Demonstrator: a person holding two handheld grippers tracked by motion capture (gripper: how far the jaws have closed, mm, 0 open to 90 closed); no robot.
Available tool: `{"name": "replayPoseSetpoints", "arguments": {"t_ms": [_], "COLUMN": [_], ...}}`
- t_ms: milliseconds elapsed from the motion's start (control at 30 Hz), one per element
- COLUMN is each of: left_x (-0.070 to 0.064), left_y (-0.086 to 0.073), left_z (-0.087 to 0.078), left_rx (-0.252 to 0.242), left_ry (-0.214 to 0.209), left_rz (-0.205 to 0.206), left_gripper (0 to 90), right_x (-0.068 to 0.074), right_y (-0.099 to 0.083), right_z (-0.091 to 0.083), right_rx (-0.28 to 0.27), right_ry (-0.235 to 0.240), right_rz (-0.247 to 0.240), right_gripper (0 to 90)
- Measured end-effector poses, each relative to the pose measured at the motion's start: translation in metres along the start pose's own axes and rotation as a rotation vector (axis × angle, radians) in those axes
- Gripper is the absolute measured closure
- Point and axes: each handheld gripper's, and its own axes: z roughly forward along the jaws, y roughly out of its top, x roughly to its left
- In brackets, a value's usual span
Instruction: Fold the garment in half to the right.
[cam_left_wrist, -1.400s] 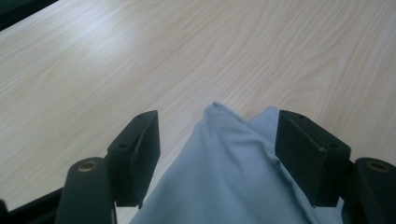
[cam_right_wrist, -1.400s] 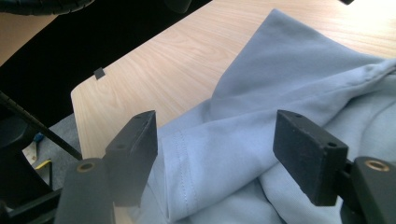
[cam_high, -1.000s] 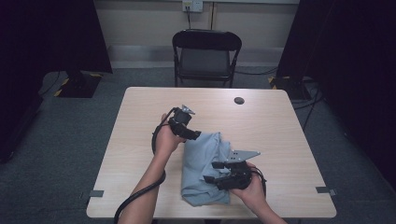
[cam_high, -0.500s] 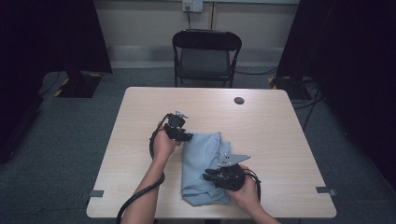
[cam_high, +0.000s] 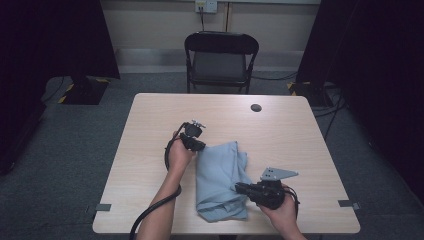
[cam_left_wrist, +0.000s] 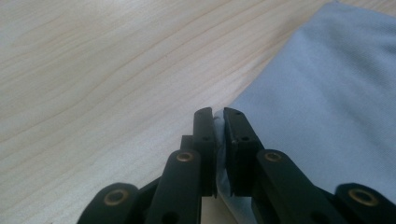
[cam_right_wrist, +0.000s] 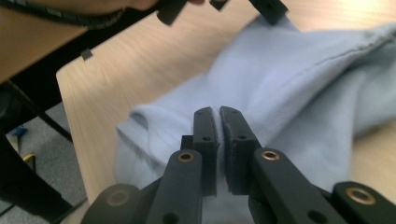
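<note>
My left gripper (cam_high: 194, 141) is clamped on the far left corner of the light blue garment (cam_high: 220, 177), which lies partly folded on the table (cam_high: 150, 120); my right gripper (cam_high: 241, 188) pinches its near right edge, so I judge more folding remains

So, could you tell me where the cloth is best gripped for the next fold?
Probably by its edges. The cloth lies flat and bunched, so thin hems are what jaws can pinch. The left gripper is shut on the far-left corner; the right gripper, jaws together, comes low from the right side at the near part.
</note>
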Motion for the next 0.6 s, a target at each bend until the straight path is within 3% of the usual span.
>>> {"name": "replayPoseSetpoints", "arguments": {"t_ms": [100,233,300,467,567,600], "left_x": [-0.003,-0.004,-0.005,-0.003,-0.003,-0.003], "left_y": [0.000,0.001,0.001,-0.001,-0.001,-0.001], "left_z": [0.000,-0.001,-0.002,-0.003,-0.003,-0.003], "left_rx": [0.003,0.005,0.001,-0.003,-0.004,-0.003], "left_ry": [0.002,0.004,0.001,-0.007,-0.009,-0.009], "left_rz": [0.013,0.015,0.013,0.009,0.009,0.013], "left_gripper": [84.2,83.9,83.9,83.9,83.9,83.9], "right_x": [-0.004,-0.012,-0.012,-0.006,-0.002,0.001], "right_y": [-0.011,-0.014,-0.008,0.008,0.012,0.012], "right_z": [-0.011,-0.023,-0.025,-0.017,-0.002,0.002], "right_rx": [0.009,-0.013,-0.028,-0.040,-0.013,0.003], "right_ry": [-0.019,-0.073,-0.080,-0.074,-0.037,-0.044], "right_rz": [0.022,0.064,0.041,-0.002,-0.005,-0.013], "right_gripper": [81.8,67.2,60.1,53.9,51.0,50.8]}}
